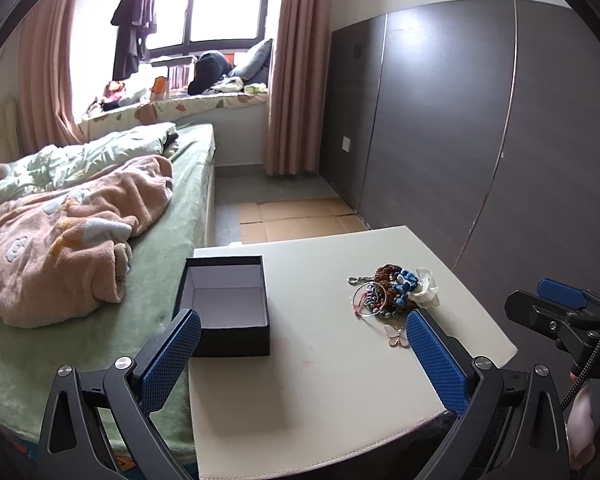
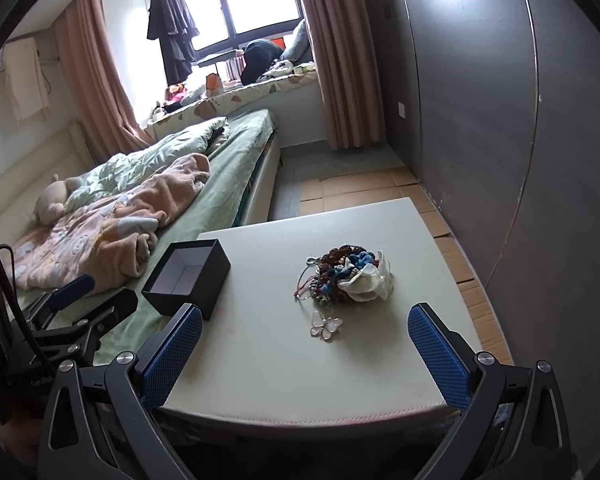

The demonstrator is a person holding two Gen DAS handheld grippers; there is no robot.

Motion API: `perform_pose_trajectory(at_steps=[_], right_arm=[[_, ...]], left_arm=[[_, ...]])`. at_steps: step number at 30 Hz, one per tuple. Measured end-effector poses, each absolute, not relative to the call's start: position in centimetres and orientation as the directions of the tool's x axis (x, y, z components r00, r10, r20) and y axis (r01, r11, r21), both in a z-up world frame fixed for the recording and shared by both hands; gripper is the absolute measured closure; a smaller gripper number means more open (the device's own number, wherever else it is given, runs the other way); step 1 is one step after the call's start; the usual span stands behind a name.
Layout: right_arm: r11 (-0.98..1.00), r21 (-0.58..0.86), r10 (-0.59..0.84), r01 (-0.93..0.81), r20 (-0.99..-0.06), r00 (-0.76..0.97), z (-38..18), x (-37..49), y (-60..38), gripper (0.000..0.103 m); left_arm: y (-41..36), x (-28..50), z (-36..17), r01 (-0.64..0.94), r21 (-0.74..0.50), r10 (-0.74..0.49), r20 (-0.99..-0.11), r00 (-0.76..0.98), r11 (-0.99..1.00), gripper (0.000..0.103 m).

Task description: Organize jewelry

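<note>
- A bright window (image 1: 208,8) is framed by pink curtains (image 1: 296,68).
- A bed (image 1: 168,216) is covered with a green sheet and a peach blanket (image 1: 72,236).
- Dark wall panels (image 1: 440,120) are seen at right.
- Cardboard (image 1: 300,220) is laid on the floor.

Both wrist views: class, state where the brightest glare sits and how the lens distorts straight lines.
Left wrist view: the window is blown out white, and the wardrobe seams bow outward. Right wrist view: the same window glares, the table front edge curves, and dark vignette fills the corners.
</note>
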State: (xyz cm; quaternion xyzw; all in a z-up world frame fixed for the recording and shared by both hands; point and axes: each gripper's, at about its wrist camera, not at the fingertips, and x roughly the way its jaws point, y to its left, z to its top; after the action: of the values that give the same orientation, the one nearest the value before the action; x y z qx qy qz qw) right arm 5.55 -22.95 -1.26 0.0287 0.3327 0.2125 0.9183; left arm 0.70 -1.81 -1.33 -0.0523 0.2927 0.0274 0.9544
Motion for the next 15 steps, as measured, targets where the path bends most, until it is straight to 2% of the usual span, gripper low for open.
perform_pose_trajectory(at_steps=[15], right_arm=[[0.911, 0.192, 0.403, -0.365, -0.601, 0.691, -1.31, 5.60, -23.03, 0.000]], left_arm=[[-2.06, 0.88, -1.25, -0.079, -0.084, 0.019, -0.561, 0.828, 0.993, 0.000]])
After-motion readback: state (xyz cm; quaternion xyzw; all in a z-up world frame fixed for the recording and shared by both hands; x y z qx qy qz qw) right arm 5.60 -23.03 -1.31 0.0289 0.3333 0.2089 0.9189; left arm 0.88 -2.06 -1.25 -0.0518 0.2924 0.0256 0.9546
